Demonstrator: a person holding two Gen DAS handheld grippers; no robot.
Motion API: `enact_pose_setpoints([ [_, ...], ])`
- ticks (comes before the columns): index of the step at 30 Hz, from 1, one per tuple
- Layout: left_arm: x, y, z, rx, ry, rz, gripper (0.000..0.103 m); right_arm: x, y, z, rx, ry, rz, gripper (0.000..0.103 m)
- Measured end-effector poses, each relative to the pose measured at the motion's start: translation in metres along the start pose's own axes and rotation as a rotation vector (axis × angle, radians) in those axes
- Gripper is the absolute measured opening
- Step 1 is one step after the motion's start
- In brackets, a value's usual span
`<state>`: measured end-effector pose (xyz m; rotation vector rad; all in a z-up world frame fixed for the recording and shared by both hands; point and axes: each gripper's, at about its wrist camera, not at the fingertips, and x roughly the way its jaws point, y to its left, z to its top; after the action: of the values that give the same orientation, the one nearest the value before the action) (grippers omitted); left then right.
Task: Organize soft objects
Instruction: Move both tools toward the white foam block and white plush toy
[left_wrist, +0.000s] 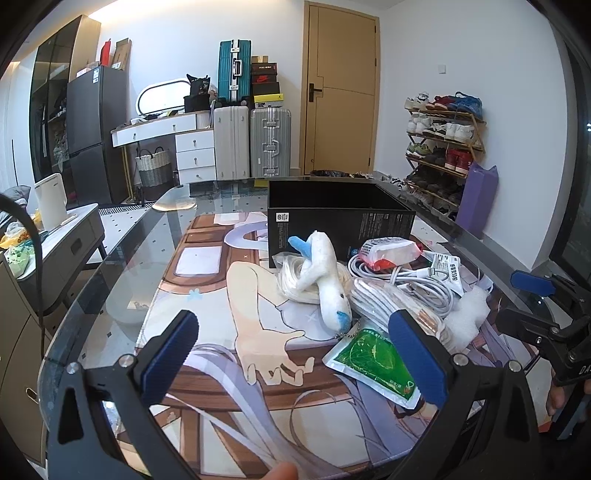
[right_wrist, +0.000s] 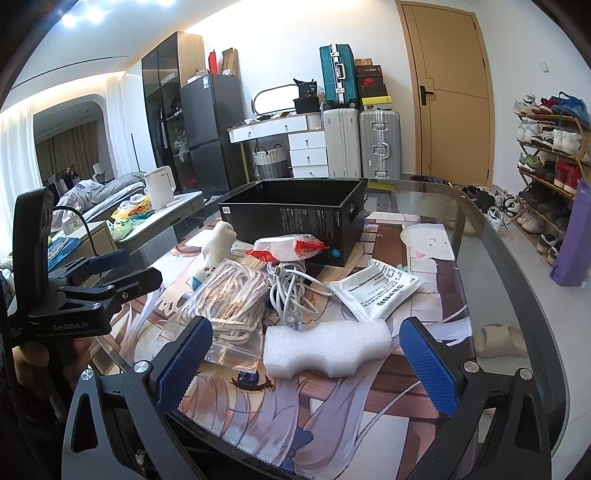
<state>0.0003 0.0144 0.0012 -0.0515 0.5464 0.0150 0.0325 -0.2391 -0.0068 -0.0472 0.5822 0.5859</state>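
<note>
A heap of soft things lies on the printed mat (left_wrist: 207, 291) in the middle of the glass tabletop (right_wrist: 509, 266), just in front of the open black box (left_wrist: 340, 218). Nearest the box, the white plush toy (left_wrist: 325, 273) with blue tips rests across a bag of pale cord (right_wrist: 229, 299), its snout pointing toward the near edge. Beside it sits a coiled white cable (left_wrist: 417, 284), with a red-and-white packet (right_wrist: 288, 249) on top and touching the box's front wall. A white foam block (right_wrist: 325, 347) lies at the near side of the heap, a white printed sachet (right_wrist: 376, 288) just beyond it, and a green sachet (left_wrist: 373, 358) flat on the mat near the plush toy's snout. The left tongs (left_wrist: 295, 354) are spread wide and hold nothing, hovering over the mat with the green sachet close to their right finger. The right tongs (right_wrist: 306, 362) are likewise wide apart and empty, the foam block lying between their blue pads (right_wrist: 181, 365) without touching either one.
</note>
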Motion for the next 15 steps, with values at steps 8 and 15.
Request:
enact_pose_setpoints([
  [8, 0.0023, 0.0008, -0.0011, 0.002, 0.007, 0.008, 0.103, 0.0021, 0.0006, -0.0004, -0.002, 0.007, 0.001, 0.103],
  [15, 0.0049, 0.0006, -0.0006, 0.007, 0.011, 0.01, 0.103, 0.007, 0.0025, -0.0001, -0.016, 0.018, 0.002, 0.103],
])
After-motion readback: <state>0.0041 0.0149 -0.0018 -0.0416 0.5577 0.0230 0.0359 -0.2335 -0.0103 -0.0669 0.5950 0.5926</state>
